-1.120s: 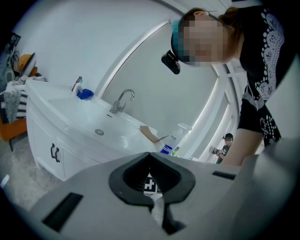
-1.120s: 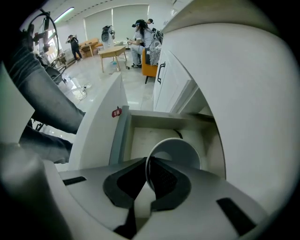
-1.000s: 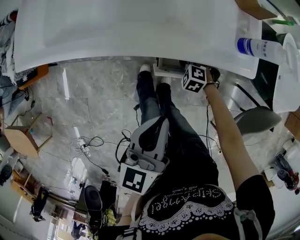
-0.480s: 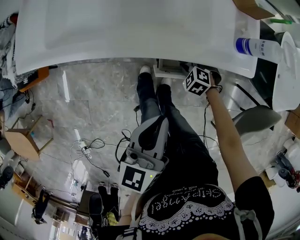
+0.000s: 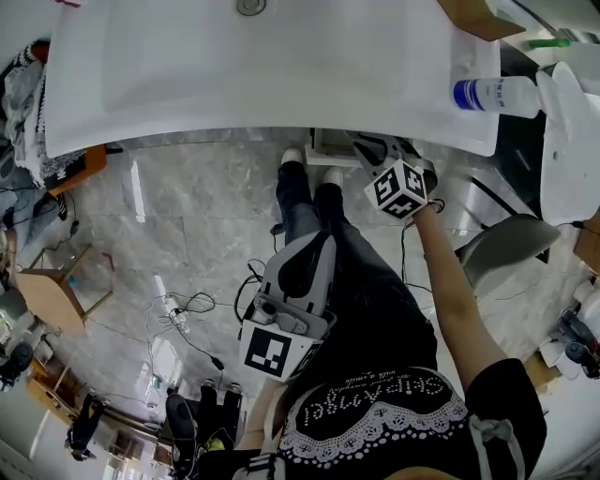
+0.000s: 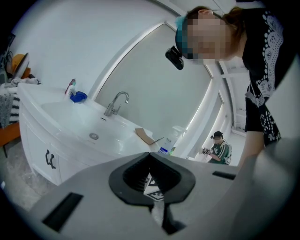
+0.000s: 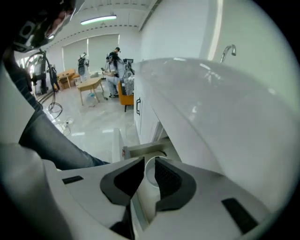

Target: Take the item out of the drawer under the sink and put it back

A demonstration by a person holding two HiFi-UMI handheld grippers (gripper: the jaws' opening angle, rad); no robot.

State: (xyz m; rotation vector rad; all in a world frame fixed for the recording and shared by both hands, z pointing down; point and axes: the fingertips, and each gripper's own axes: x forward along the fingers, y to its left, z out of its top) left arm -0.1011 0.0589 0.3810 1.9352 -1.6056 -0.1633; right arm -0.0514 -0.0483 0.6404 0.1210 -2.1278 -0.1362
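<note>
The white drawer [image 5: 328, 142] under the sink counter [image 5: 281, 66] stands pulled out. My right gripper [image 5: 372, 147] hangs just above it at the counter's edge. In the right gripper view its jaws [image 7: 149, 164] have just been opening. A white round cup-like item [image 7: 150, 172] shows in the gap between the pads, over the open drawer [image 7: 140, 151], and the pads do not appear to press on it. My left gripper [image 5: 312, 248] rests over the person's lap with its tips together [image 6: 150, 157] and nothing in them.
A blue-capped bottle [image 5: 492, 94] and a piece of cardboard [image 5: 469, 14] lie on the counter's right end. The person's legs [image 5: 309, 202] stand right before the drawer. A grey chair [image 5: 506, 239] is at the right, and cables [image 5: 183, 305] trail over the marble floor.
My right gripper has drawn back from under the counter's edge toward the person and rolled, so its marker cube sits lower in the picture. The left gripper has stayed put.
</note>
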